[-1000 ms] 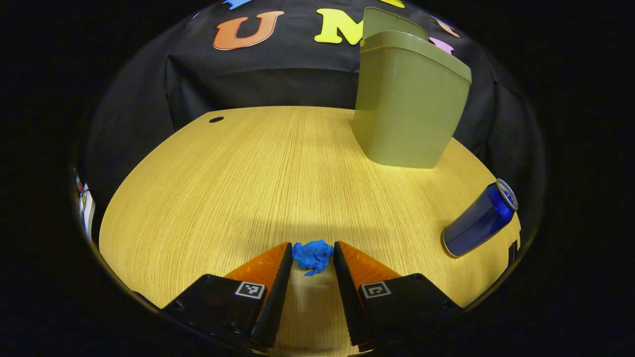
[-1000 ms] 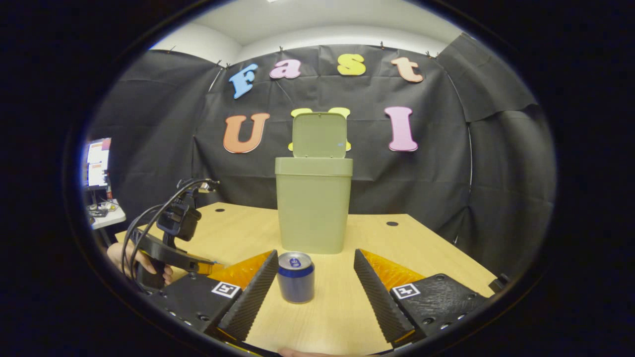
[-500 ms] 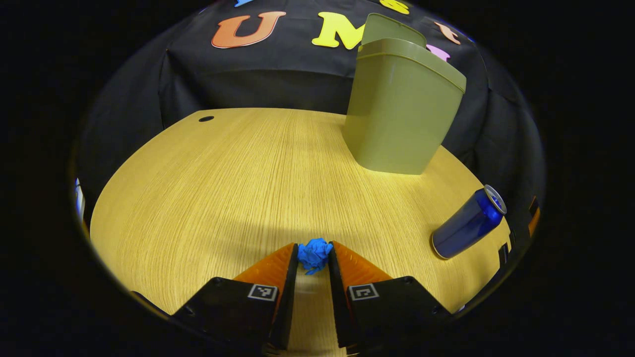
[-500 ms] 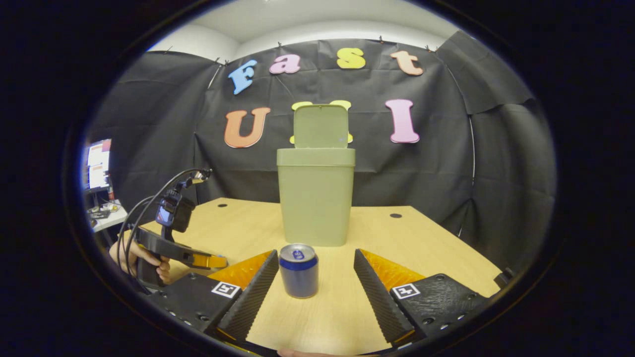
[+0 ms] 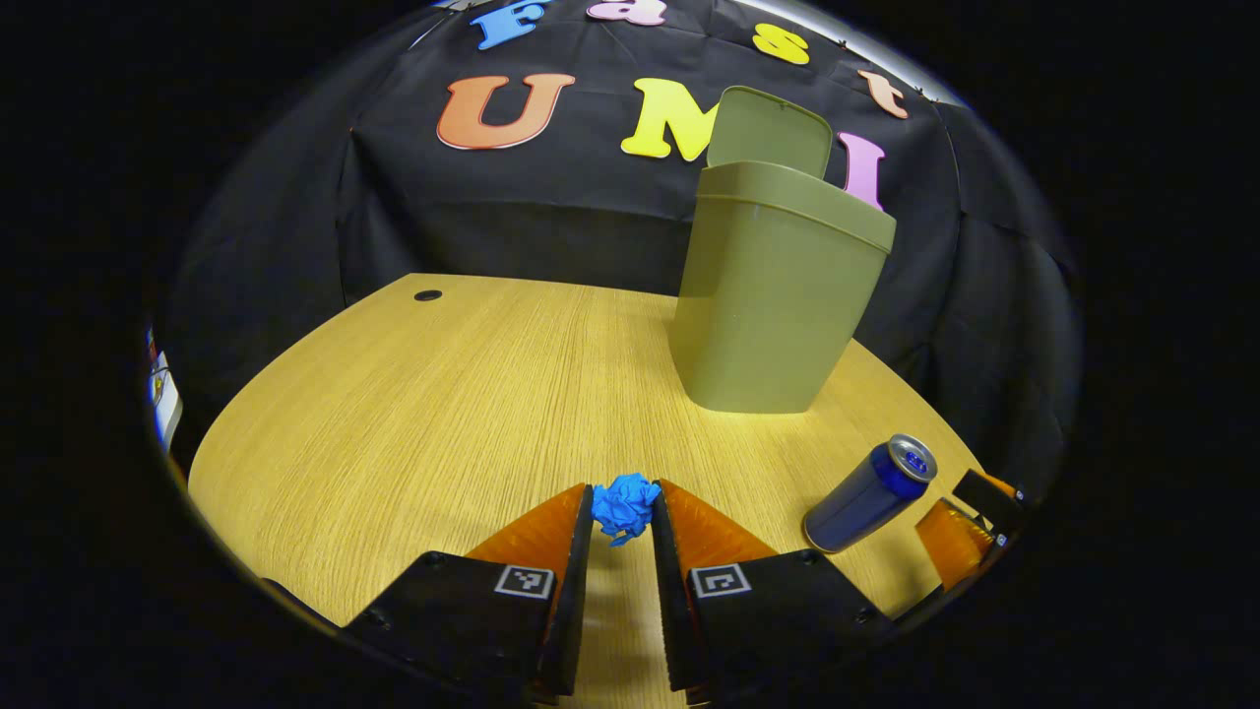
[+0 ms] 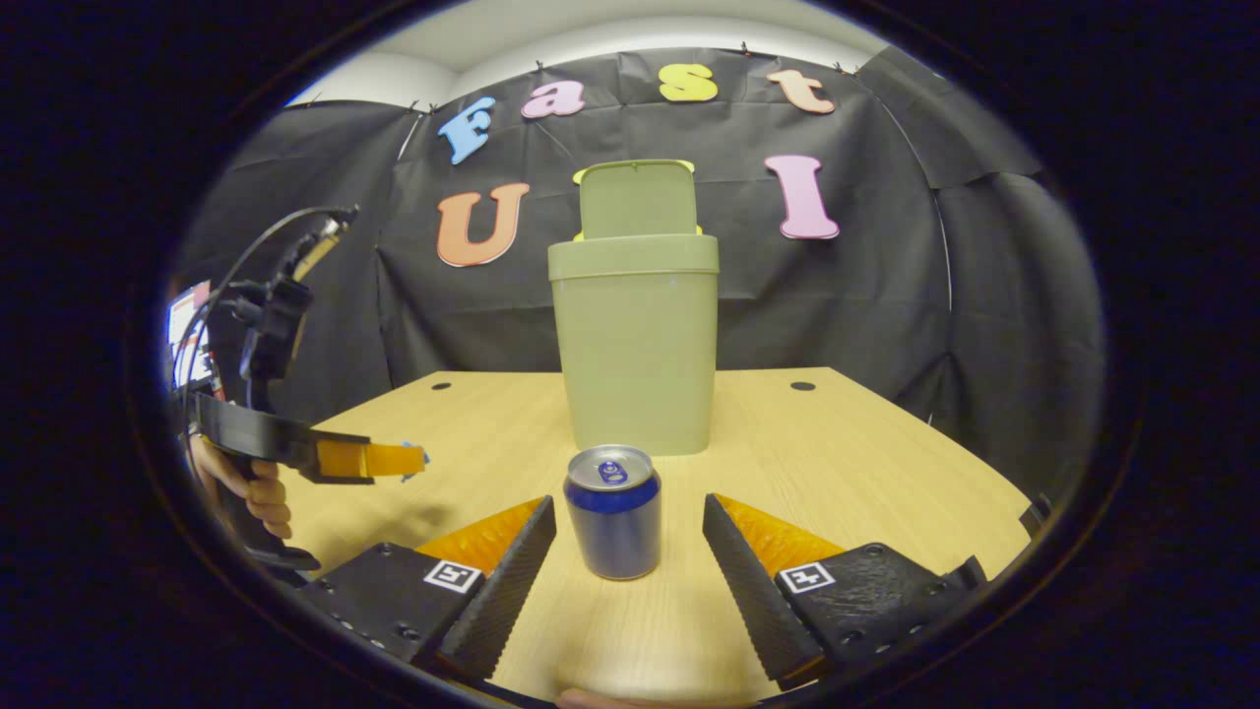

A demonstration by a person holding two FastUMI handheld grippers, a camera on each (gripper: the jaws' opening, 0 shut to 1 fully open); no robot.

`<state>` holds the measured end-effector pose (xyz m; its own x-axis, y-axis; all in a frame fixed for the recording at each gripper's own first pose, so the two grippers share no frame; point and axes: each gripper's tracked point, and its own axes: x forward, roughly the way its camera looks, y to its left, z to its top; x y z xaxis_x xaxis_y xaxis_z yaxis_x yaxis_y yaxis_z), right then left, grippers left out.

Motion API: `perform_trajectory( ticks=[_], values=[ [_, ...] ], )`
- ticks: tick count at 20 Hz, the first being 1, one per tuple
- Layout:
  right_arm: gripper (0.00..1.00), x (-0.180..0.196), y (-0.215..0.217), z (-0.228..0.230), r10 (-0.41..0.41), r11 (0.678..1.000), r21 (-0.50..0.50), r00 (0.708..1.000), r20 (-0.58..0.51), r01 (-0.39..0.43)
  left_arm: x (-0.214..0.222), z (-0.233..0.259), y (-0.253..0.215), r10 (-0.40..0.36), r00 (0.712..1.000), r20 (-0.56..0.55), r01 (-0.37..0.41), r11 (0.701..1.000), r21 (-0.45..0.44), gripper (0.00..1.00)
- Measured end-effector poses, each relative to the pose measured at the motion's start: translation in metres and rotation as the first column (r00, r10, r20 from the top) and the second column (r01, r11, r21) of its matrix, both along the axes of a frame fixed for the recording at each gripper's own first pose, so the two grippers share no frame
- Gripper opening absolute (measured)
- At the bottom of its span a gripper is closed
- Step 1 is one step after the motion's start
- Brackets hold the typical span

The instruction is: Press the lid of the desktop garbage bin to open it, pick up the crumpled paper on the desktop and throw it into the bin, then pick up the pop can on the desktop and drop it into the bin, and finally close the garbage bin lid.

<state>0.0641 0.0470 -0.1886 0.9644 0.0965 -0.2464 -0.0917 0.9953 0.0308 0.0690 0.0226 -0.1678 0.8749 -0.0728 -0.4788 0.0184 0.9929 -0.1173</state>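
In the left gripper view, my left gripper (image 5: 622, 490) is shut on the blue crumpled paper (image 5: 624, 504), held above the wooden table (image 5: 443, 394). The olive bin (image 5: 778, 295) stands ahead to the right with its lid (image 5: 771, 133) standing open. In the right gripper view, the blue pop can (image 6: 613, 512) stands upright between the fingers of my open right gripper (image 6: 628, 502), with a gap on each side. The bin (image 6: 635, 345) is straight behind it. The left gripper (image 6: 418, 458) hovers at the left, held by a hand (image 6: 246, 492).
The can (image 5: 866, 483) also stands at the lower right of the left gripper view, with a right gripper finger (image 5: 950, 537) beside it. Cable holes (image 5: 427, 294) (image 6: 802, 386) mark the table's far corners. A screen (image 6: 187, 335) sits beyond the left edge.
My left gripper closed on the paper and lifted it off the table. My right gripper moved in closer around the can, still open.
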Motion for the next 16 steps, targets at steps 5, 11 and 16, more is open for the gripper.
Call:
perform_trajectory(
  ticks=[5,11,16],
  values=[
    [0.95,0.020,0.011,-0.022,-0.007,0.999,0.031,0.998,-0.057,0.009,-0.007,0.020,-0.010,-0.021,0.998,0.053,0.020,0.999,0.030,0.36],
    [0.94,0.048,0.014,-0.039,-0.032,0.999,0.021,0.995,-0.090,0.033,-0.011,0.023,-0.019,-0.039,0.998,0.056,0.038,0.999,0.027,0.37],
    [0.94,0.058,0.011,-0.043,-0.042,0.999,0.021,0.994,-0.102,0.044,-0.010,0.026,-0.015,-0.018,0.998,0.067,0.015,0.999,0.033,0.36]
  ],
)
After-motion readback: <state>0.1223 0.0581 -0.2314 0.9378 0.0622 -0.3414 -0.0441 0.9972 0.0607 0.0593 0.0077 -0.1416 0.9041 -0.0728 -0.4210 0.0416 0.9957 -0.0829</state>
